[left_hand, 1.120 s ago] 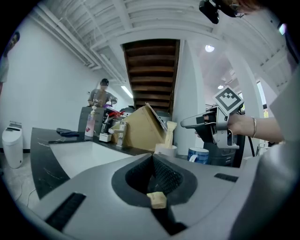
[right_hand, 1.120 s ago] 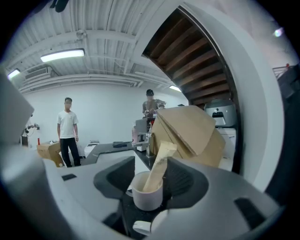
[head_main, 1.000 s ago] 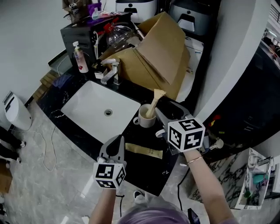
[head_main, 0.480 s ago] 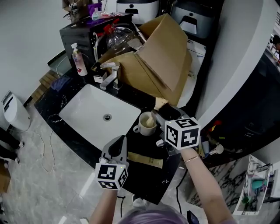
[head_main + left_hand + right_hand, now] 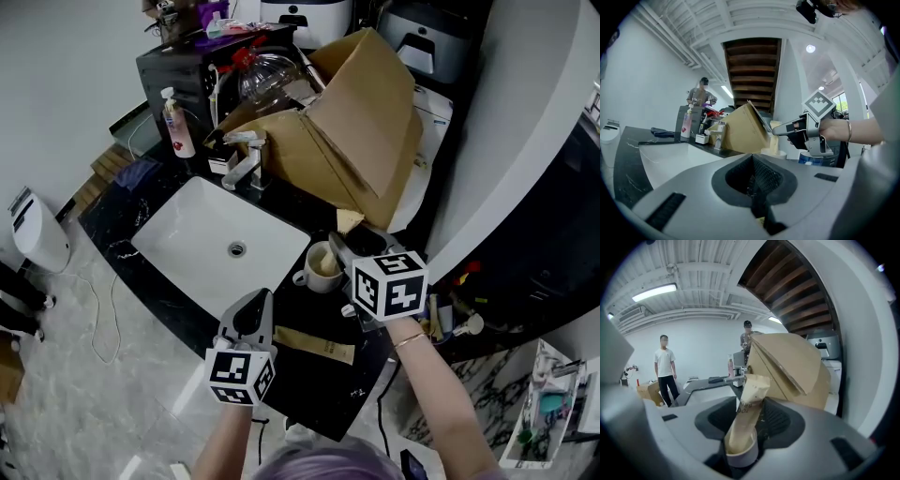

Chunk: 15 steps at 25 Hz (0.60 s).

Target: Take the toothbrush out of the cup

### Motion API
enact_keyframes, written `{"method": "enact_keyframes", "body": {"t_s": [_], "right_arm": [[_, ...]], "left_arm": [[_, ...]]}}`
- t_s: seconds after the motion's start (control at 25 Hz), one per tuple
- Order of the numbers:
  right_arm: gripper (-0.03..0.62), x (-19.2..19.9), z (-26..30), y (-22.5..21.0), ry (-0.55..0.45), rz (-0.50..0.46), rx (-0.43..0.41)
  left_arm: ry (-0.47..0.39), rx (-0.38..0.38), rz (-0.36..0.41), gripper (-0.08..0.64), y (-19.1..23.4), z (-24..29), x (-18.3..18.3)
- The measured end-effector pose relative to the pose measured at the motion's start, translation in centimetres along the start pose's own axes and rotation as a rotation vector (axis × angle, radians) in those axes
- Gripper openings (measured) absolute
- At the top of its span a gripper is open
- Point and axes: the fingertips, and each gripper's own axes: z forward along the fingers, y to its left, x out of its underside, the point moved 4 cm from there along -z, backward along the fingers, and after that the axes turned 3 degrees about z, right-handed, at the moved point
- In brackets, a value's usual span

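Toothbrush (image 5: pixel 750 394) in cup (image 5: pixel 740 456), between half-open, just-closing jaws of right tool (image 5: pixel 343 246), ungripped.

White sink (image 5: pixel 206 239) set in black counter (image 5: pixel 122 220); faucet (image 5: pixel 246 161) behind it, pump bottle (image 5: pixel 175 124) further left. Big cardboard box (image 5: pixel 361 122) right of faucet. Flat tan packet (image 5: pixel 314 344) lies on counter nr front edge.

Black counter (image 5: pixel 323 386) carries a cup (image 5: pixel 323 265), packet (image 5: pixel 314 344) and cardboard box (image 5: pixel 352 131).
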Motion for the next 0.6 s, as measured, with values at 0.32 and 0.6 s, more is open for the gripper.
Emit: {"method": "enact_keyframes", "body": {"t_s": [0.32,0.6], "right_arm": [[0.126,-0.3,-0.6,0.8,-0.033,-0.021,-0.011],[0.104,-1.2,-2.3,1.6,-0.101,-0.027,-0.019]], "left_arm": [[-0.002,-0.023,0.000,0.000,0.4,-0.9,-0.1],[-0.016,-0.038,0.006,0.000,0.2,-2.3,-0.6]]}}
